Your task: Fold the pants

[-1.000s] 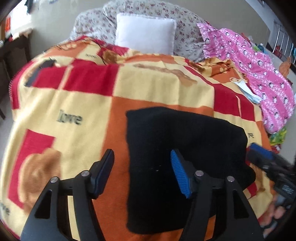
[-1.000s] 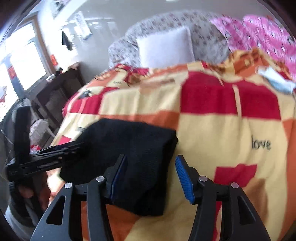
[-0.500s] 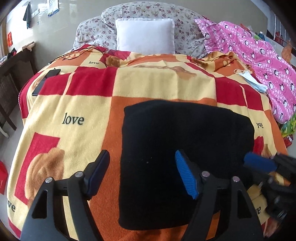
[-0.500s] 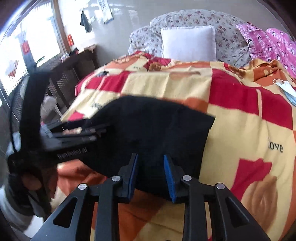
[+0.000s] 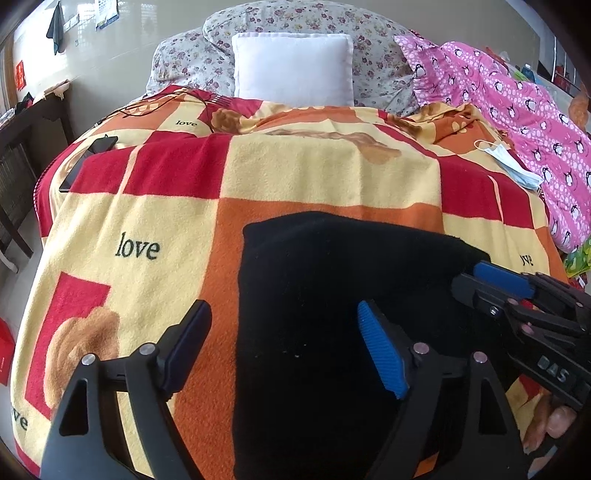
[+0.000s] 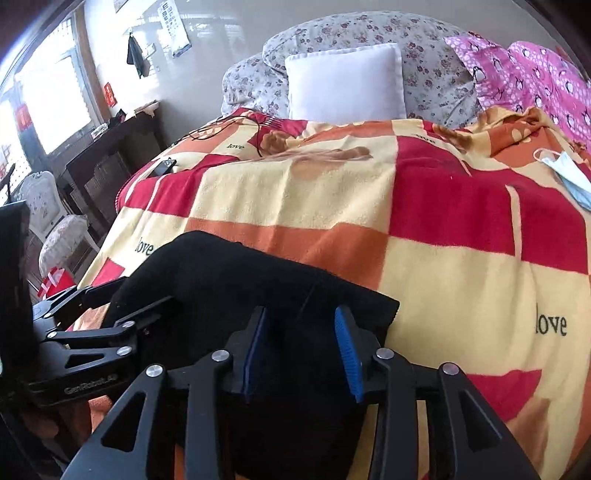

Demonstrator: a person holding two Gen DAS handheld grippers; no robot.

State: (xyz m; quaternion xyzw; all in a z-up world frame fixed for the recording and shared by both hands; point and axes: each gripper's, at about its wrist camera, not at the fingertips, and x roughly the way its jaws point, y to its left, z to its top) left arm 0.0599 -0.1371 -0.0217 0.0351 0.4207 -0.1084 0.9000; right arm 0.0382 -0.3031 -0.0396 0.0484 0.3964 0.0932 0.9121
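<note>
Item count:
- Grippers: two, a left gripper [image 5: 284,343] and a right gripper [image 6: 301,347].
- Folded black pants [image 5: 332,295]: one.
- Checked blanket [image 5: 314,177]: one.
- White pillow [image 5: 293,68]: one.
- Floral cushions [image 5: 295,18]: at least two.
- Pink penguin-print garment [image 5: 517,110]: one.
- Face mask [image 5: 509,166]: one.
- Phone [image 5: 88,160]: one.

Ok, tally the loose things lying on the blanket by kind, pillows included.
Black pants: 1
White pillow: 1
Face mask: 1
Phone: 1
Pink penguin cloth: 1
Total: 5
</note>
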